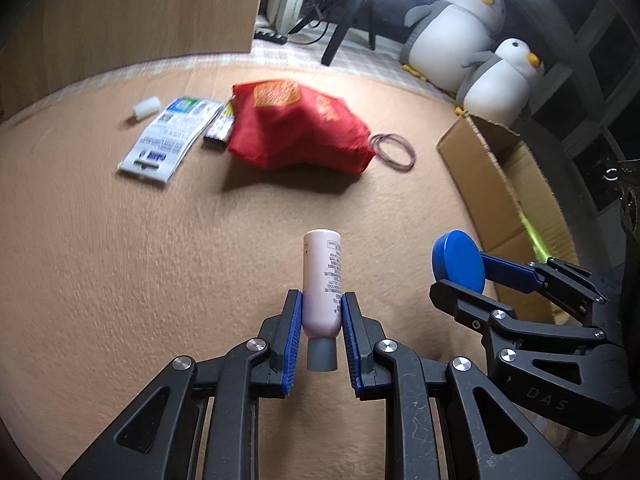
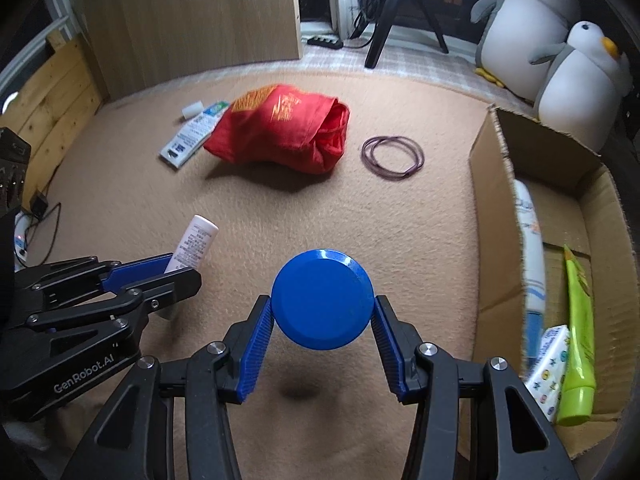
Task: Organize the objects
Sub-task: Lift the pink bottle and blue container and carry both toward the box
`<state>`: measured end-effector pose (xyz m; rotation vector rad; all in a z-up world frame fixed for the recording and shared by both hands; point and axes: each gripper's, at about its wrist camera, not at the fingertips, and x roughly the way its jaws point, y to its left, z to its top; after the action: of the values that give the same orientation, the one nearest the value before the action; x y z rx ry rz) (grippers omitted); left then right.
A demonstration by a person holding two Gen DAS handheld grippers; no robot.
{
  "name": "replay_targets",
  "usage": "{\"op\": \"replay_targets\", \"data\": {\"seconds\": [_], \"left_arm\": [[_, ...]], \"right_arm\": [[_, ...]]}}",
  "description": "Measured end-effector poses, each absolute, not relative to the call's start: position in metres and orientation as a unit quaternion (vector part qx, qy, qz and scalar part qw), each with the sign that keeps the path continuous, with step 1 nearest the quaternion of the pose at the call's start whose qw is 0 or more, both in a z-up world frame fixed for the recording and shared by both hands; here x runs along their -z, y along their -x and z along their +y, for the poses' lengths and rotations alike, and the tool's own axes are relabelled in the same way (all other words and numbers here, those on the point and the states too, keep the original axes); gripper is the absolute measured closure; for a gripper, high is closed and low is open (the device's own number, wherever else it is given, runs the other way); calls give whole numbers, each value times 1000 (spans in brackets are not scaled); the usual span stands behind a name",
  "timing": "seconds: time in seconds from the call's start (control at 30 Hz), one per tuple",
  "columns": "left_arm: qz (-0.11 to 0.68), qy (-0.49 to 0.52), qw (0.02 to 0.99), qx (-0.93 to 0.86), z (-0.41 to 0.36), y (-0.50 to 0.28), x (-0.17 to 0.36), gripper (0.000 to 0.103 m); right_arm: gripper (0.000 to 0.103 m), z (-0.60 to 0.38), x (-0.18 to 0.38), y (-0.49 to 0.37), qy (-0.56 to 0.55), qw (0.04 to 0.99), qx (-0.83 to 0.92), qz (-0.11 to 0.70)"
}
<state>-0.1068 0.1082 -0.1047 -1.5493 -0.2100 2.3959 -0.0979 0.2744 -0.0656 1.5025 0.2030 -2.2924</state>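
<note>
Print on the pink tube [image 1: 322, 284] too small to read; lower body hidden between blue pads [image 1: 294, 332] in the left wrist view. Red bag [image 1: 298, 128] and leaflet [image 1: 170, 138] smeared by blur there. Dark small packet [image 1: 219, 128] half hidden under the bag's edge, kind unclear. Cardboard box [image 2: 496, 184] cut off at the right wrist view's right and lower edge; white bottle [image 2: 530, 248] inside blurred, label illegible, lower end hidden behind the box wall.
</note>
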Motion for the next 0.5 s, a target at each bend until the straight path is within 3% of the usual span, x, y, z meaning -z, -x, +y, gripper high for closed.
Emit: {"op": "replay_targets", "data": {"seconds": [0.5], "left_arm": [[-43,495,196,-845,170,114,54,81]], "right_arm": [[57,338,21,97,-503,166,848,25]]}}
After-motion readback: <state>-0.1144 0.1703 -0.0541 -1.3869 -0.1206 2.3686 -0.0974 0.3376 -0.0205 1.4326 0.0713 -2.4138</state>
